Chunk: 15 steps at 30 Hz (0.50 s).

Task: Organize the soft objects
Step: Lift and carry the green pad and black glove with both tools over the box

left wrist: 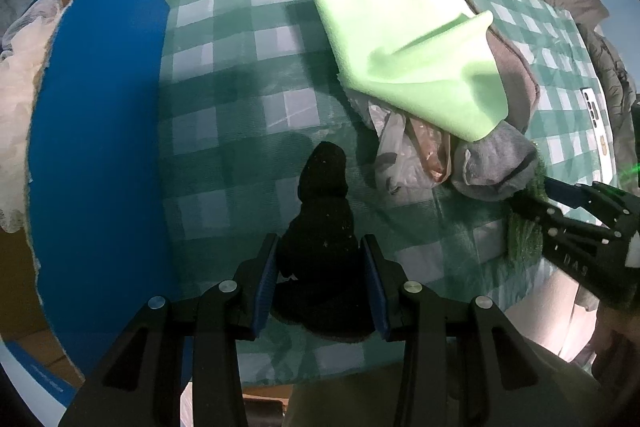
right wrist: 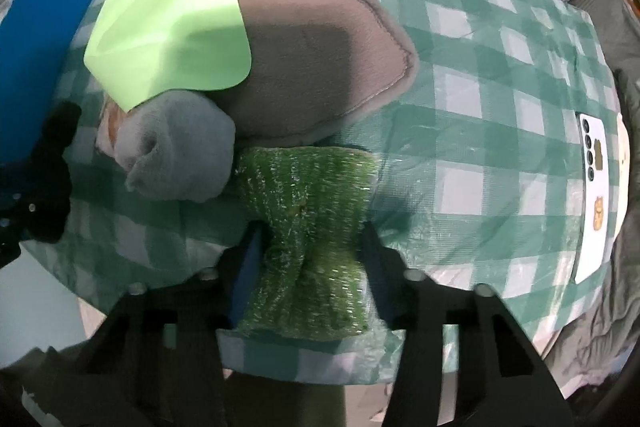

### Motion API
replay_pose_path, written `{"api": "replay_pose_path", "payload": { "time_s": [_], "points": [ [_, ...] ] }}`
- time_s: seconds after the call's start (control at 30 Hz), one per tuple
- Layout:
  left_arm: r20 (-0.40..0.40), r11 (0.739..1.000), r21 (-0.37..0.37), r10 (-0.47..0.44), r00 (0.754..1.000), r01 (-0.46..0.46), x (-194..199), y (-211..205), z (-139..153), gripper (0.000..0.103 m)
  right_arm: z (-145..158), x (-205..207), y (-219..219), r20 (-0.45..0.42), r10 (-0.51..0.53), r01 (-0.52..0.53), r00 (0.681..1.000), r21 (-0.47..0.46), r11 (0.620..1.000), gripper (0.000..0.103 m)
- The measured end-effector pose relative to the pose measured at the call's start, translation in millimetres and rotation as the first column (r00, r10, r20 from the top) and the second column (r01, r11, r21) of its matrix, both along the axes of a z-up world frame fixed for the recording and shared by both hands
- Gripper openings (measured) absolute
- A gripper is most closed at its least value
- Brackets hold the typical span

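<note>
In the left wrist view my left gripper [left wrist: 320,267] is shut on a black sock [left wrist: 324,195], which fills the gap between the blue pads. Its free end sticks out over the checked tablecloth [left wrist: 248,67]. My right gripper [right wrist: 310,255] is shut on a green glittery scrub sponge [right wrist: 308,187], pinched to a narrow waist between the pads near the table's front edge. From the left wrist view that right gripper [left wrist: 528,197] shows at the right edge, on the sponge [left wrist: 524,239]. A rolled grey sock [right wrist: 180,151] lies against the sponge.
A light green cloth [left wrist: 408,47] lies over a brown-grey cushion [right wrist: 320,39]. Crumpled plastic bags [left wrist: 404,155] poke out from under the cloth. A blue cardboard box flap [left wrist: 96,147] stands at the table's left side. A white phone [right wrist: 600,187] lies at the right edge.
</note>
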<state>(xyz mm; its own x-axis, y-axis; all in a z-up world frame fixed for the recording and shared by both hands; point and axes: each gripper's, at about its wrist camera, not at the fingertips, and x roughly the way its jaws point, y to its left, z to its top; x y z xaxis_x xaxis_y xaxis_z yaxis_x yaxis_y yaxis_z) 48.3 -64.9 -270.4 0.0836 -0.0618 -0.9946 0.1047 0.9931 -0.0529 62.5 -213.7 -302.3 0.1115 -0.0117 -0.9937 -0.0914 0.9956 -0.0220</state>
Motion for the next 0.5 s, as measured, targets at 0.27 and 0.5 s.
{"api": "replay_pose_path", "payload": {
  "time_s": [0.27,0.5],
  "points": [
    [0.012,1.000,-0.021,-0.006,1.000,0.006,-0.9,18.8,17.2,0.041,13.0,-10.7,-11.0,0.023,-0.041,0.039,0.999,0.067,0.997,0.018],
    [0.032,0.999,-0.041,-0.004,0.999,0.005,-2.5,24.3,31.1,0.041,46.9,-21.4,-36.3,0.065,-0.079,0.071,0.995,0.121,0.990,0.017]
  ]
}}
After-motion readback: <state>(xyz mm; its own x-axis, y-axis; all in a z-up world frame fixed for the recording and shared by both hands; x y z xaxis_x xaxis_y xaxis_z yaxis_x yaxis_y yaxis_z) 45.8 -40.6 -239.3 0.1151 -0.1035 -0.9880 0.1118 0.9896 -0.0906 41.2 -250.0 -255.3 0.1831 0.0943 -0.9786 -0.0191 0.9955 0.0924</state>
